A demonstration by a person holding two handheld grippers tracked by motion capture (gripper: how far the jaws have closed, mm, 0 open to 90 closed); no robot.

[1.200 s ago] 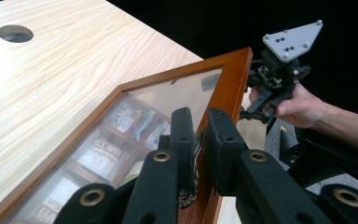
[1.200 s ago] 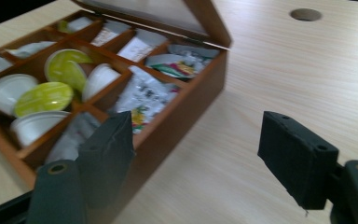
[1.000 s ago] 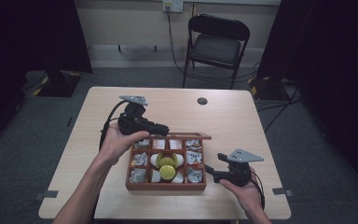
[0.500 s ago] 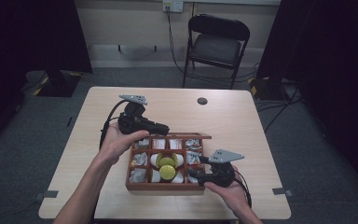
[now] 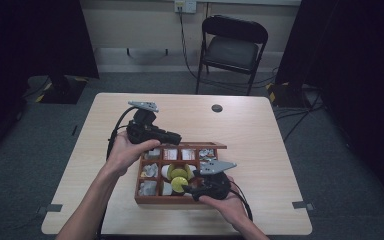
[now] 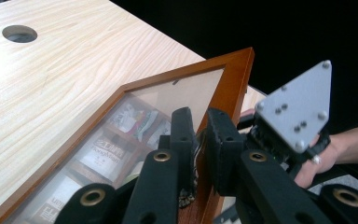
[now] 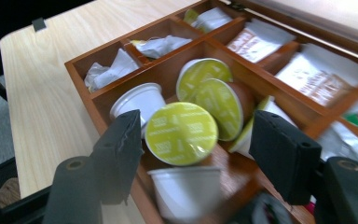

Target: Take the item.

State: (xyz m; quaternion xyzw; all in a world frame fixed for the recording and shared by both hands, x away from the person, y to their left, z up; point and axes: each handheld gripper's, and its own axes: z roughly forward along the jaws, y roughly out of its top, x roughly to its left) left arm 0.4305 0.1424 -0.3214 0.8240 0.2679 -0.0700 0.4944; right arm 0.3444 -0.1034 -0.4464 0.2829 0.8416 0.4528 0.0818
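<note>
the left gripper (image 6: 198, 140) has its fingers clamped on the lid (image 6: 230, 79), holding the box (image 5: 145, 197) open on the counter (image 5: 260, 135); the right gripper (image 7: 198, 144), fingers just closing but still apart, straddles a green pod (image 7: 182, 133) in the middle compartment, not yet gripped; lifting remains.

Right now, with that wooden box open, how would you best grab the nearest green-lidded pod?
Probably across the sides of its round rim. The green-lidded pod lies tilted atop the others in the box's middle compartment, foil lid facing the right tool, whose jaws have just been closing and already straddle it without touching. Come straight on from the box's near edge; white pods crowd it below and left.
</note>
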